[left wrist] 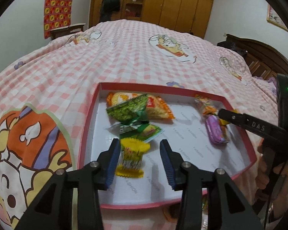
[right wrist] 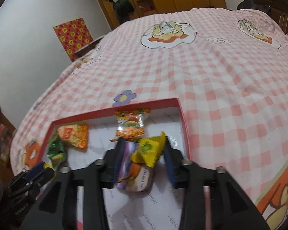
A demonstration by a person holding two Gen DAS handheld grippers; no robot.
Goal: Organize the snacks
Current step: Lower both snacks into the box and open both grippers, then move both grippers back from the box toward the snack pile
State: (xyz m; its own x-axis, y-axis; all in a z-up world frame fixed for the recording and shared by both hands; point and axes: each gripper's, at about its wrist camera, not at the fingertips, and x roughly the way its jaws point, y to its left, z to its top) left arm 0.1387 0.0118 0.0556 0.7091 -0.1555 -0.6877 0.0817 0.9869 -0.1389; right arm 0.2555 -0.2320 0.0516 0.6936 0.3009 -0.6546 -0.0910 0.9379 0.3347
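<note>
We are hovering our left gripper (left wrist: 140,153), jaws wide and empty, over the yellow candy (left wrist: 132,157) in the red-rimmed box (left wrist: 87,132); our right gripper (right wrist: 144,157), spread, may be dropping the yellow packet (right wrist: 146,150) astray.

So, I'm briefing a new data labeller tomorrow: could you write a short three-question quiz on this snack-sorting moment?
1. True or false: the left gripper is shut on the yellow snack packet.
2. What does the red-rimmed box sit on? A) a wooden desk B) a pink checked bedspread C) a tiled floor
3. Fill in: between the right gripper fingers sits a ____ wrapper, above a purple packet.

Key: 1 false, the jaws stand open beside it; 2 B; 3 yellow.
</note>
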